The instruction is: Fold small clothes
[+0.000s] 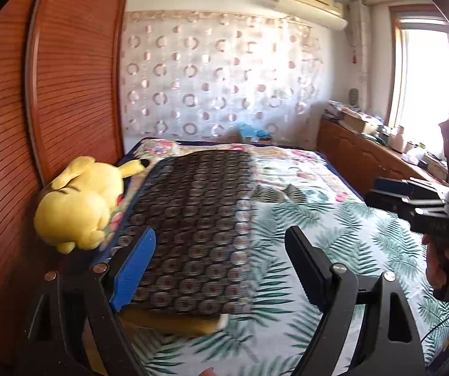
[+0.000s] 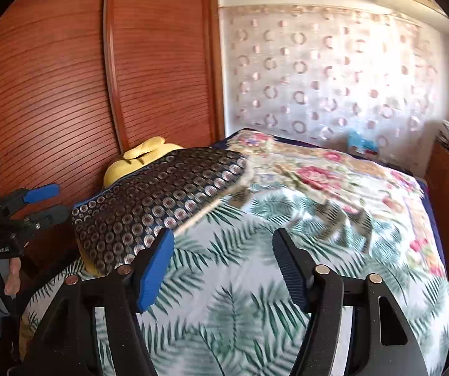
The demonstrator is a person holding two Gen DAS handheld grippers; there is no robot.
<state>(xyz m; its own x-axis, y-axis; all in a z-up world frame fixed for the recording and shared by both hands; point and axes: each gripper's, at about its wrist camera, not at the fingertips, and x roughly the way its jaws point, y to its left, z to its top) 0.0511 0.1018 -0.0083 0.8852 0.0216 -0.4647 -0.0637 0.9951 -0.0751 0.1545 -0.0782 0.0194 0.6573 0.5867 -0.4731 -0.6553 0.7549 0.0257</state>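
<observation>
a: where are your grippers?

b: my left gripper (image 1: 221, 266) hovers above the bed (image 1: 334, 219), fingers (image 1: 135, 269) spread wide with nothing between them. my right gripper (image 2: 222, 266) does the same over the leaf-print cover (image 2: 224, 297), fingers apart and empty. in the left view the right gripper (image 1: 412, 200) shows at the right edge, held by my hand (image 1: 443, 263); in the right view the left gripper (image 2: 36, 203) shows at the left edge, also spread.

a: and the small clothes?

b: a grey garment (image 1: 279, 192) lies crumpled on the bed, just beside the right edge of the dark patterned cushion (image 1: 199, 219). in the right view the garment (image 2: 340, 216) is blurred, sitting past my fingers toward the floral part of the cover. neither gripper touches it.

a: what else is around?

b: a yellow plush (image 1: 80, 200) lies against the wooden wardrobe (image 1: 67, 94), touching the cushion's far left corner. a curtain (image 1: 218, 75) with ring shapes hangs behind the bed, an air conditioner (image 1: 312, 6) sits above it, and a cluttered wooden cabinet (image 1: 365, 150) runs along the right under the window (image 1: 421, 75).
</observation>
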